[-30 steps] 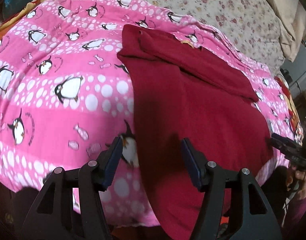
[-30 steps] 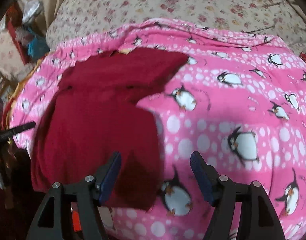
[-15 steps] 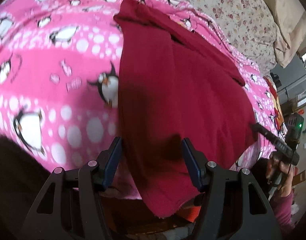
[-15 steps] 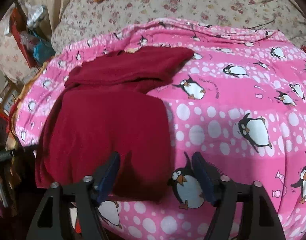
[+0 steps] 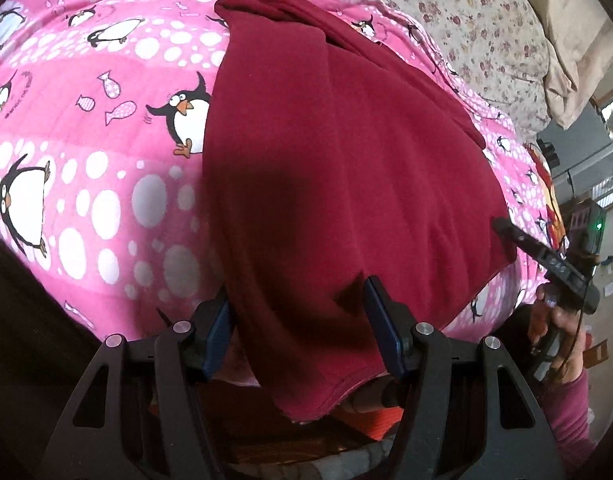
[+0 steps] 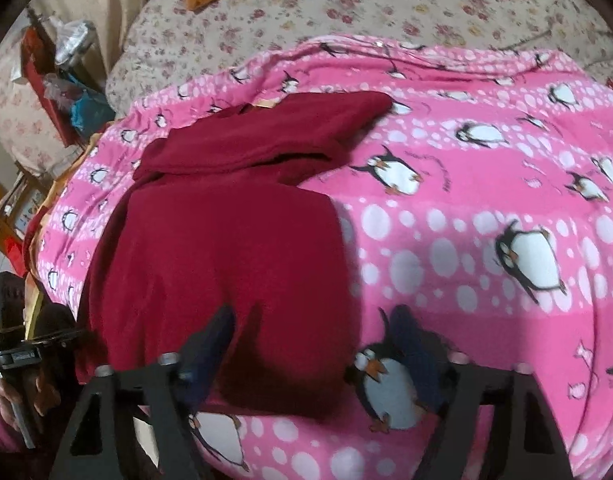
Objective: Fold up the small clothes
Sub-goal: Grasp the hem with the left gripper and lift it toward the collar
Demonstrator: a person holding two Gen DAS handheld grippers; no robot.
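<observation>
Now | L tongs (image 5: 302, 328) open – astride maroon top (image 5: 338, 168) hem | R tongs (image 6: 314, 344) open – no legible text

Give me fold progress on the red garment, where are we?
Done: the sleeve lies folded across the top of the red garment, which is spread on the penguin blanket. In hand: nothing gripped; left gripper open around the bottom hem, right gripper open at the other corner. Left: grasp the hem, fold it up.

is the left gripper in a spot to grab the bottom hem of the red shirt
Probably yes. The left gripper is open, its fingers straddling the red shirt near the hem that hangs over the penguin blanket edge, with nothing between.
</observation>
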